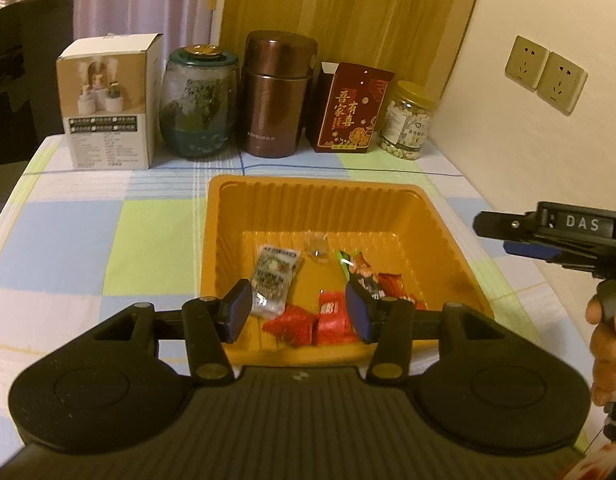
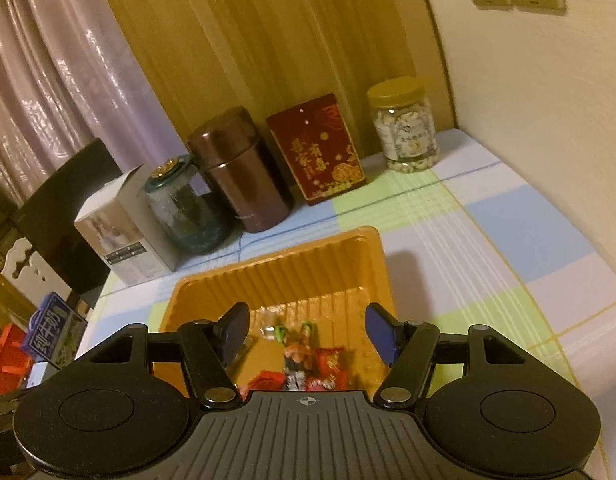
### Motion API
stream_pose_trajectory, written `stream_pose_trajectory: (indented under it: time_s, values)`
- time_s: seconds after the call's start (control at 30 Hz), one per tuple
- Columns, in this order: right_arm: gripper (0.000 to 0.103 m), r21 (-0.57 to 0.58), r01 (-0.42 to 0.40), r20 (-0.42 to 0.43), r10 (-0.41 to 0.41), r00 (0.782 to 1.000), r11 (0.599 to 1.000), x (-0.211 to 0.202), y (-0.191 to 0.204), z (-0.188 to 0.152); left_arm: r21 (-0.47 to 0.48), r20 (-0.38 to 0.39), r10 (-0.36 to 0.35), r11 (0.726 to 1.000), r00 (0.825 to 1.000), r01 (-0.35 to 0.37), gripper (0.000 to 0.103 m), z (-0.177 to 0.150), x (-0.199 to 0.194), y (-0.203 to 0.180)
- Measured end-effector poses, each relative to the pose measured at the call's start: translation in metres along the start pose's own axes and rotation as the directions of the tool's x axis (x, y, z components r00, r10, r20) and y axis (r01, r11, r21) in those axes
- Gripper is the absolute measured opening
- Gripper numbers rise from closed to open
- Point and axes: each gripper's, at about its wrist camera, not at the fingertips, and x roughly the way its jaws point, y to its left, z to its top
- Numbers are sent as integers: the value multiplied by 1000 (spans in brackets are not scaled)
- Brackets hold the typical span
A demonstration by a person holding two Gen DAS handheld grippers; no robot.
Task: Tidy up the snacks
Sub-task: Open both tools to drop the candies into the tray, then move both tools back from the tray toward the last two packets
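Small wrapped snacks (image 1: 328,312) lay in the ribbed orange plastic tray (image 1: 448,216) on the checked-cloth bench (image 1: 108,240); left gripper (image 1: 299,310) fingers stood narrowly apart, empty; right gripper (image 2: 308,334) fingers stood wider, empty, above the tray.

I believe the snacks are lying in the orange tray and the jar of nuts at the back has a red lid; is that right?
Not quite: the jar of nuts at the back has a yellow lid, not a red one, as the right wrist view shows. The snacks do lie in the orange tray.
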Motion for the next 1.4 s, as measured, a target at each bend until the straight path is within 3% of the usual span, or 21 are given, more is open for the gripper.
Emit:
stream_pose_trajectory:
  time_s: [0.53,0.73,1.1,1.4]
  values:
    - [64,112,56,-65,-49,997,992,-91,-6,-84,-22,17,45,999,999,-45,55,-48,-78,-9]
    - [64,74,60,-63,-55,996,995,-126,9,-112,-30,19,70,997,997,-69,65,-79,-113,-11]
    - [64,16,71,-85,-69,994,997,-170,28,-161,-81,-24,106,991,994,-107,66,-139,-157,-7]
    - [64,-17,74,-95,-75,993,997,-186,33,-181,-77,-35,119,990,992,-122,66,-160,-175,-7]
